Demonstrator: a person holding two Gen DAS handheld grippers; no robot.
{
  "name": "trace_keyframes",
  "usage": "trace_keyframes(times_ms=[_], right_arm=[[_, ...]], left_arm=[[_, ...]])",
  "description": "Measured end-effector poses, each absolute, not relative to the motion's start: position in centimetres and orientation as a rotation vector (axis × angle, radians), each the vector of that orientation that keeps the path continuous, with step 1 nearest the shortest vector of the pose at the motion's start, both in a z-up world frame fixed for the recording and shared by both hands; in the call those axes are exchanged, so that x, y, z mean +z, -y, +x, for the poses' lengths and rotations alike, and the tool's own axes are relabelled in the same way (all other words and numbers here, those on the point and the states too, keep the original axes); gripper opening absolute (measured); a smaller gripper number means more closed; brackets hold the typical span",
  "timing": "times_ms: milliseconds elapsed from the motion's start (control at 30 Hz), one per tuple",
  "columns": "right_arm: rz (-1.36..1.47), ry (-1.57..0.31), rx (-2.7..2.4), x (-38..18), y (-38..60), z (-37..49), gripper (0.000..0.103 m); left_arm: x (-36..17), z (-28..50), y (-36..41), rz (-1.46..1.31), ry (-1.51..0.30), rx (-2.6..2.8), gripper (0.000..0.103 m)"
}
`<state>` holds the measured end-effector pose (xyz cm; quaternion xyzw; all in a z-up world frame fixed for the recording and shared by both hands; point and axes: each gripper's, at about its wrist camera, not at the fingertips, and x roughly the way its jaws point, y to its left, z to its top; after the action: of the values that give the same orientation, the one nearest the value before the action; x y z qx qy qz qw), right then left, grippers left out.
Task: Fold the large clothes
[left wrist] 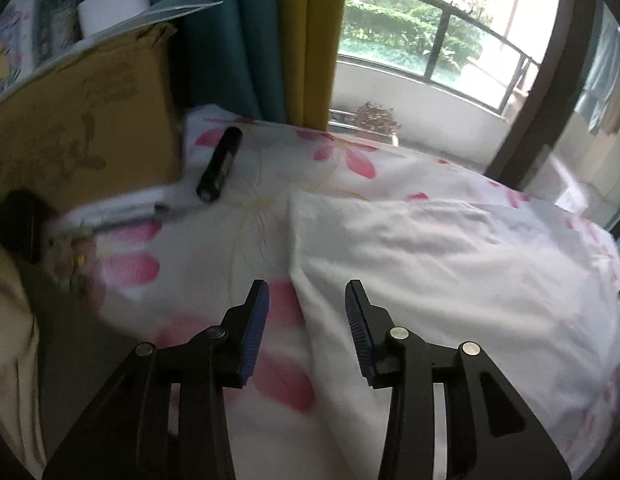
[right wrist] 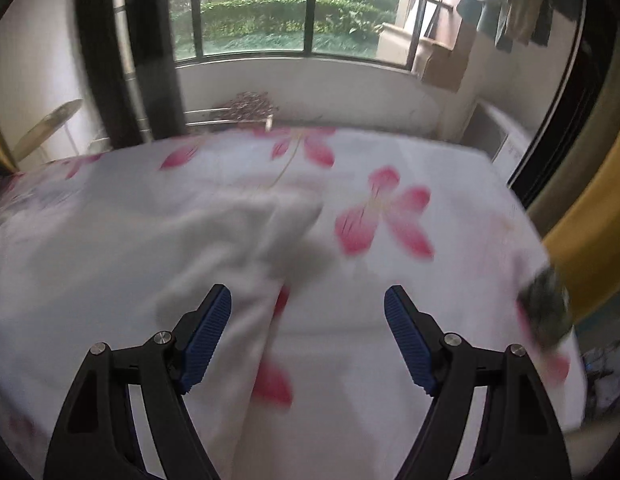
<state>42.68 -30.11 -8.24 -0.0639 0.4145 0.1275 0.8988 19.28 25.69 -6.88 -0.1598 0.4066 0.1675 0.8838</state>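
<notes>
A white garment (left wrist: pixel 450 256) lies folded on a bed sheet printed with pink flowers (left wrist: pixel 245 184); its left edge runs down between my left gripper's fingers. My left gripper (left wrist: pixel 306 292) hovers above that edge, jaws apart, nothing pressed between the blue pads. In the right wrist view the same white garment (right wrist: pixel 157 248) covers the left half of the sheet (right wrist: pixel 430 160), its right edge rumpled. My right gripper (right wrist: pixel 307 296) stands wide open above that edge, holding nothing.
A cardboard box (left wrist: pixel 81 120) with a paper roll (left wrist: pixel 113 4) on it stands at the bed's far left, a black cylinder (left wrist: pixel 219 164) beside it. Teal and yellow curtains (left wrist: pixel 285 40) hang behind. Beyond the bed are a glass door and balcony railing (right wrist: pixel 310 16). A dark object (right wrist: pixel 546 304) lies at the bed's right edge.
</notes>
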Motion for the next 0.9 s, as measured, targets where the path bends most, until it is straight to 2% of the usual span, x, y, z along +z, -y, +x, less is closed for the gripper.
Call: trace_keyframes(times_ms=[267, 367, 433, 467, 600, 900], right_arm=[[-0.039, -0.892, 0.335, -9.8, 30.2, 36.8, 0.076], [-0.054, -0.876, 0.349, -10.5, 30.3, 35.3, 0.046], [-0.037, -0.883, 0.382, -10.4, 30.4, 34.8, 0.002], [-0.024, -0.890, 0.399, -10.4, 30.5, 34.7, 0.002], [-0.040, -0.871, 0.395, -10.2, 30.9, 33.4, 0.002], [-0.012, -0.848, 0.374, -9.6, 33.0, 30.3, 0.002]], left_arm=[[-8.4, 14.8, -21.6, -0.391, -0.863, 0.202, 0.042], [-9.3, 14.1, -20.0, -0.347, -0.876, 0.195, 0.042], [-9.3, 14.0, -19.0, -0.298, -0.885, 0.189, 0.029], [-9.5, 14.1, -18.5, -0.290, -0.898, 0.169, 0.009], [-9.3, 13.3, -17.9, -0.266, -0.882, 0.176, 0.006], [-8.1, 10.4, -17.7, -0.289, -0.841, 0.182, 0.005]])
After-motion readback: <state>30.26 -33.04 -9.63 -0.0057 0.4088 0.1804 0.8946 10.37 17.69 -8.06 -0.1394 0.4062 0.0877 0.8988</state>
